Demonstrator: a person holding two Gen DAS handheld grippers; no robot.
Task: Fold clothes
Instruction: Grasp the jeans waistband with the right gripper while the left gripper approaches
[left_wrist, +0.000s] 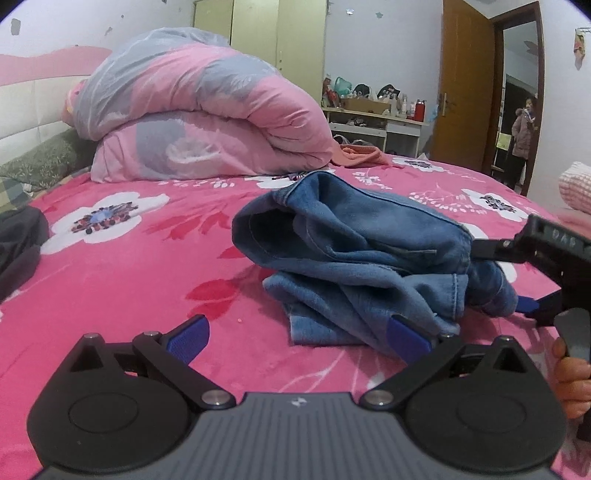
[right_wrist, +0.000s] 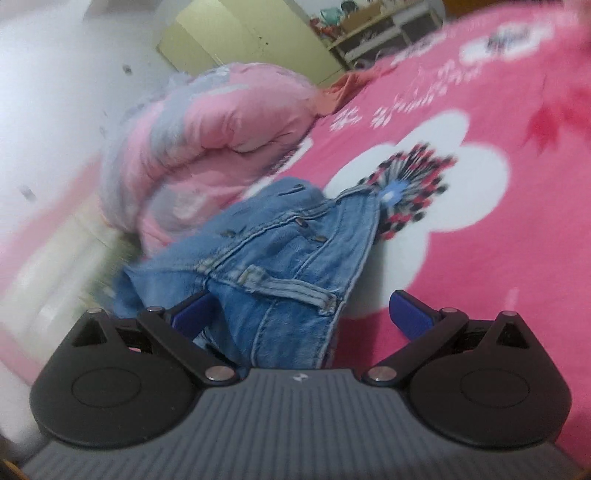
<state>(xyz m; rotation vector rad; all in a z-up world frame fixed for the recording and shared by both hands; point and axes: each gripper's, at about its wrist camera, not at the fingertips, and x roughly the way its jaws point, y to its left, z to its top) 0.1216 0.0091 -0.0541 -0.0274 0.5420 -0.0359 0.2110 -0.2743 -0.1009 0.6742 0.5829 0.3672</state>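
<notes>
- Spreading wide in the foreground, left tongs (left_wrist: 298, 338), blue pads well apart and gripping nothing; right-hand pad lying just beside the near hem of the jeans (left_wrist: 369, 254).
- Gaping wide too, right tongs (right_wrist: 303, 314), with a denim fold sitting between the pads, nearer the left one; no pressing of pads on cloth visible.
- Lying crumpled in a heap mid-bed, jeans, waistband and belt loops showing in the right wrist view.
- Stretching underneath, pink flowered blanket (left_wrist: 129, 277) covering the bed.
- Sitting farther back near the headboard, rolled pink and grey quilt (left_wrist: 199, 110).
- Standing beyond, pale wardrobe (left_wrist: 258, 29) and cluttered shelf (left_wrist: 373, 114).
</notes>
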